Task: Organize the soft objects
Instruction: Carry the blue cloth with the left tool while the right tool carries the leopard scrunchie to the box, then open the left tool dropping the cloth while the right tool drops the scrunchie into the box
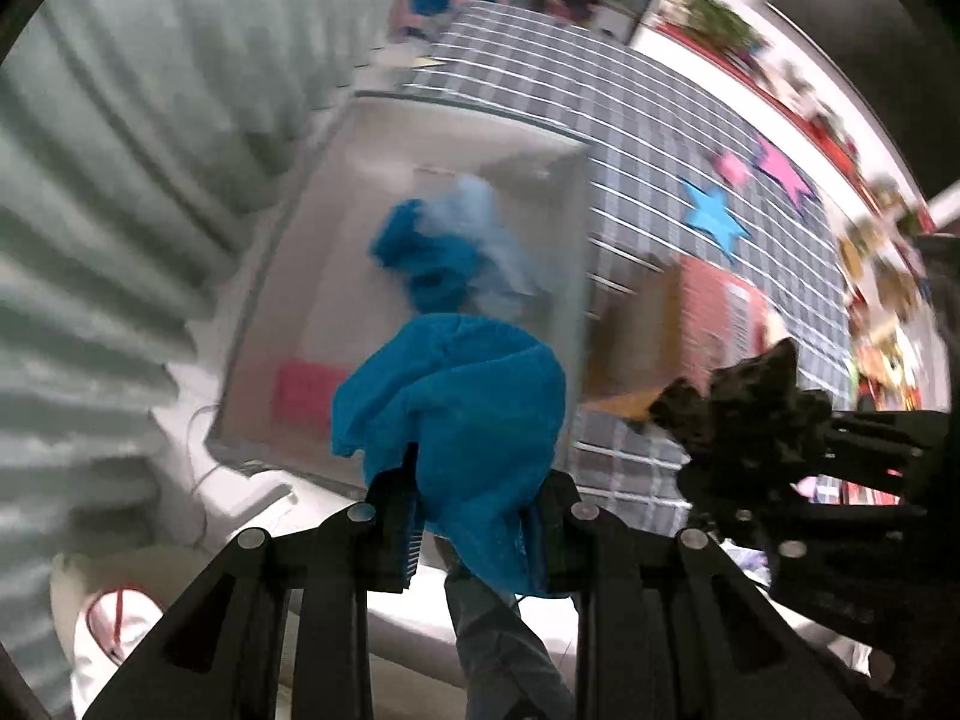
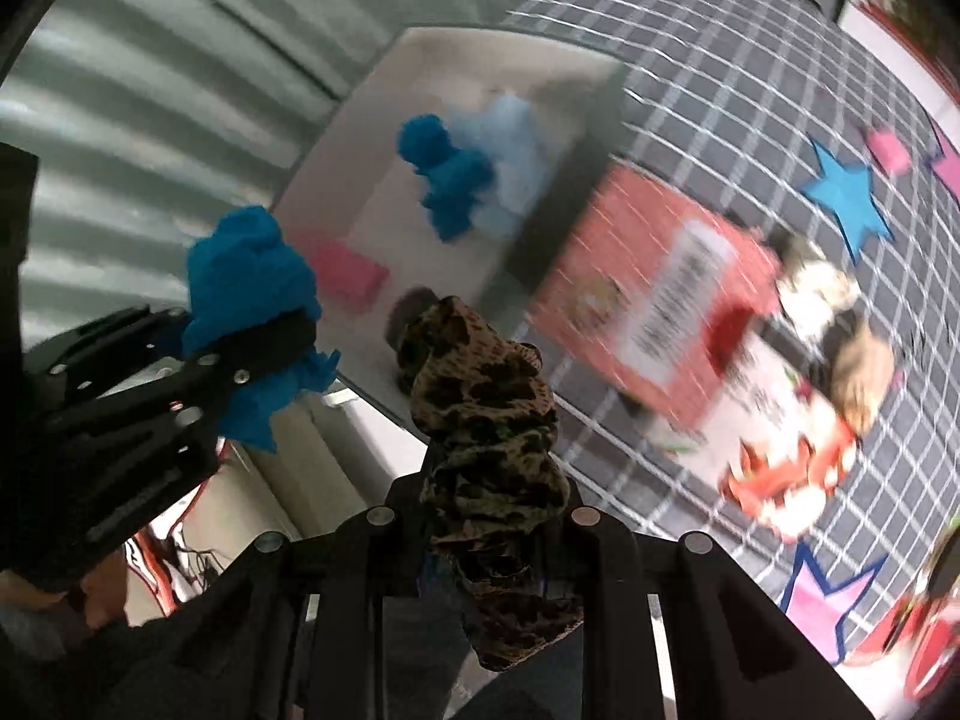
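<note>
Left gripper (image 1: 474, 516): clamped on a bright blue cloth (image 1: 462, 408), which bulged up between its black fingers and hid the pads.
Right gripper (image 2: 498, 516): clamped tight on a bunched brown-and-black patterned cloth (image 2: 486, 420); the pads were covered by the fabric.
Each gripper from the other side: the right one (image 1: 744, 420) showed at the edge of the left view, its cloth a dark lump (image 1: 750, 396); the left one (image 2: 264, 354) showed in the right view with the blue cloth (image 2: 252, 276) bulging above and below its fingers.
Box: a pale open box (image 2: 354, 138) lay beyond both grippers, blurred.
Inside the box: a dark blue cloth (image 2: 447, 174) touching a light blue one (image 2: 516, 150), and a pink block (image 2: 348, 279) near one wall.
Bed: a grey cover with white checks (image 2: 750, 60) bore the box, a red carton (image 2: 648, 300), a blue star (image 2: 849, 195) and a pink star (image 2: 822, 594).
Hard to make out: the carton's label and the red-and-white toys (image 2: 792, 468) beside it were smeared; pleated grey curtain (image 2: 120, 90) filled the far side.
Cut off: a trouser leg (image 1: 498, 648) showed below the left gripper.
</note>
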Tool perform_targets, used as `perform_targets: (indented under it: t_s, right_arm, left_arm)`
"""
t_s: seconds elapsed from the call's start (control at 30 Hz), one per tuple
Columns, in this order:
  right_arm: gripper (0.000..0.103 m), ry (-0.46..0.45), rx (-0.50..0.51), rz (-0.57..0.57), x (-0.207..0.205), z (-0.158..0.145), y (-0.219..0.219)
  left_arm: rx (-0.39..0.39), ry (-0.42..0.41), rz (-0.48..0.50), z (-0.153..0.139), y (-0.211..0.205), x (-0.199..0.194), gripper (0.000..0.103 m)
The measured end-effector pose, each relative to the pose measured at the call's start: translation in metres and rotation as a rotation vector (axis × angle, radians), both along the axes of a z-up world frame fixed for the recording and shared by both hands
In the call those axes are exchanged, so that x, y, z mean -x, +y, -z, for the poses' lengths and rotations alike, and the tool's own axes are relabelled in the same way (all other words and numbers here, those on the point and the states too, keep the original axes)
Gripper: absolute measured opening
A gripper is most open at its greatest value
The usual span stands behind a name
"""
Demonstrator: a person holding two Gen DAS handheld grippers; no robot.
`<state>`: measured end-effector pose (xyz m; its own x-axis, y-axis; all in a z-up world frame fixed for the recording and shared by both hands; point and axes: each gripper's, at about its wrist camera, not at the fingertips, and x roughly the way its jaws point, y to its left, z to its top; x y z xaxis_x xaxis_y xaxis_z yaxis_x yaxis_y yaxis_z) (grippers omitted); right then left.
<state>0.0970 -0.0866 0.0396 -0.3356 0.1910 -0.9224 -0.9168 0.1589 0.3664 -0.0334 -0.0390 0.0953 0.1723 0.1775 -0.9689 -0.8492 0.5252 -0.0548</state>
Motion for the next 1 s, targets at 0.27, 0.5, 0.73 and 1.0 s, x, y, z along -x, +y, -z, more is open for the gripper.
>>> perform_targets:
  t_s: [0.27,0.5,0.73,1.0]
  right_arm:
    - [0.024,-0.058,-0.051,-0.073,0.027,-0.017,0.049]
    - [0.024,-0.036,-0.051,-0.082,0.038,-0.016,0.069]
    - [0.024,-0.017,-0.037,-0.082,0.040,-0.012,0.082]
    - [0.024,-0.005,-0.031,-0.091,0.044,-0.011,0.087]
  left_arm:
    - [-0.017,0.035,-0.102,0.009,0.027,0.023,0.029]
    - [-0.004,0.041,-0.129,0.016,0.035,0.026,0.029]
    - [0.003,0.048,-0.144,0.020,0.040,0.027,0.029]
    - [0.009,0.064,-0.146,0.023,0.043,0.027,0.030]
